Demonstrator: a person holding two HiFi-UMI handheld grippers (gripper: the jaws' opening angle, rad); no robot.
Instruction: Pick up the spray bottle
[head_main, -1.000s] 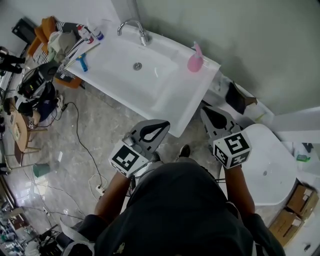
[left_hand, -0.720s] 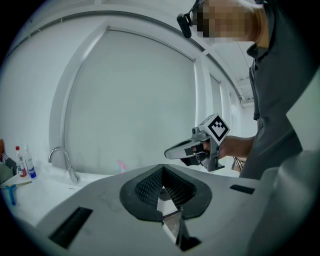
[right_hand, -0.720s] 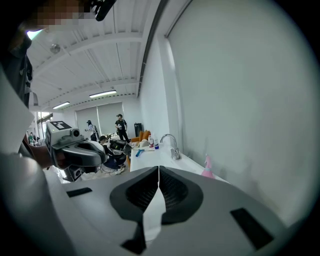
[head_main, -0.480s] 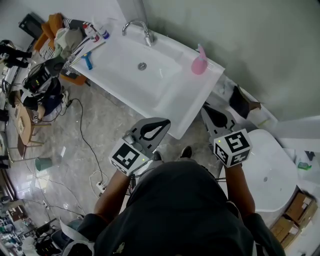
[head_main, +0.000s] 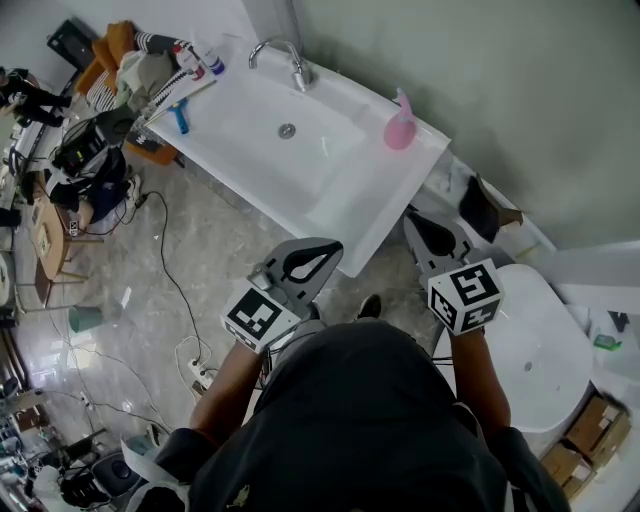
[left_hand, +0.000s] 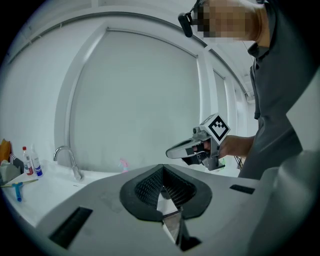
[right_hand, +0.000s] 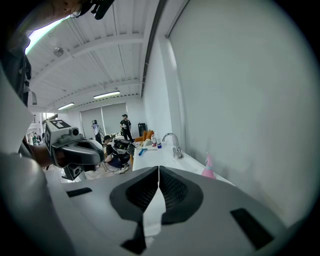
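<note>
The pink spray bottle (head_main: 401, 125) stands upright on the back right corner of the white sink counter (head_main: 375, 215), against the wall. It shows small and far off as the pink spray bottle (left_hand: 123, 165) in the left gripper view and as the pink spray bottle (right_hand: 208, 167) in the right gripper view. My left gripper (head_main: 325, 246) is held in front of the counter's near edge, shut and holding nothing. My right gripper (head_main: 413, 222) hangs off the counter's right end, short of the bottle, also shut and holding nothing. In their own views, the left gripper (left_hand: 161, 167) and the right gripper (right_hand: 159, 168) have their jaws meeting at the tips.
A chrome faucet (head_main: 285, 55) stands at the back of the basin. A blue toothbrush (head_main: 178, 117) and small bottles (head_main: 205, 62) lie at the counter's left end. Clothes, gear and cables (head_main: 160, 260) clutter the floor at left. A white round fixture (head_main: 540, 340) and cardboard boxes (head_main: 590, 410) sit at right.
The head view has drifted a little, so the sink sits slightly further right in the picture. Both grippers stay shut and have kept their places.
</note>
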